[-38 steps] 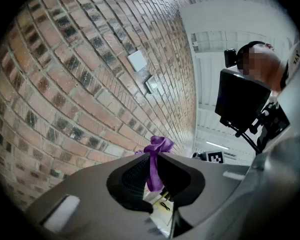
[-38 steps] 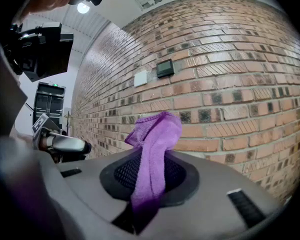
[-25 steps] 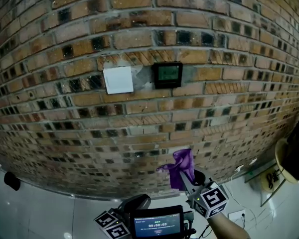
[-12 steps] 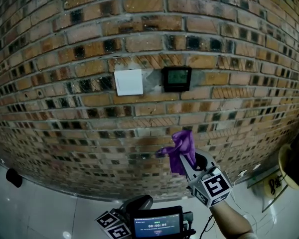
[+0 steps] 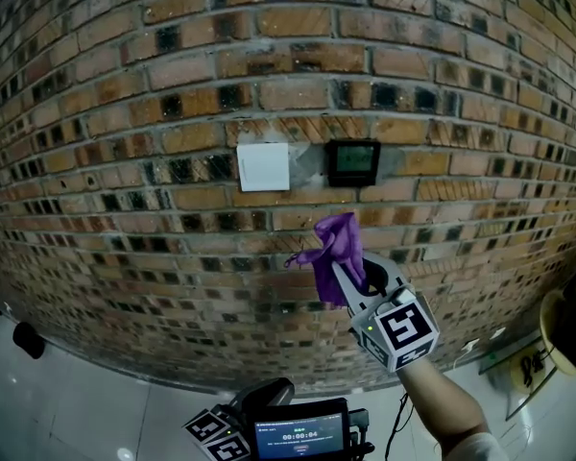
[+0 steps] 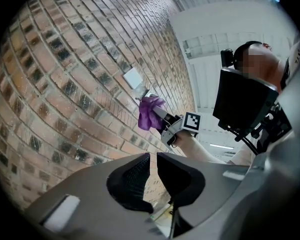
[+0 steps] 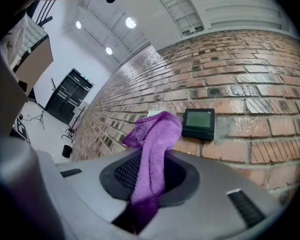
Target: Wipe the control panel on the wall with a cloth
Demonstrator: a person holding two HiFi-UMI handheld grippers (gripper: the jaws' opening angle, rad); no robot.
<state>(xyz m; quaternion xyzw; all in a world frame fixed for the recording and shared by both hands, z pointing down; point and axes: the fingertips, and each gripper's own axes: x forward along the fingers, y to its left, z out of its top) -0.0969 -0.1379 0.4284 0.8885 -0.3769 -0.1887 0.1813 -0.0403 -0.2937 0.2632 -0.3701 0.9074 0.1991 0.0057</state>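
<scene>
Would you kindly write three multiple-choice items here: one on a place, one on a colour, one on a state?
1. In the head view, the white wall plate sits where from the control panel? A left B right C below
2. The cloth is: A yellow B purple C white
3. The right gripper is: A open, empty B shut on the panel C shut on the cloth
Answers: 1 A, it hangs left of the panel; 2 B, plainly purple; 3 C, cloth pinched between its jaws.
</scene>
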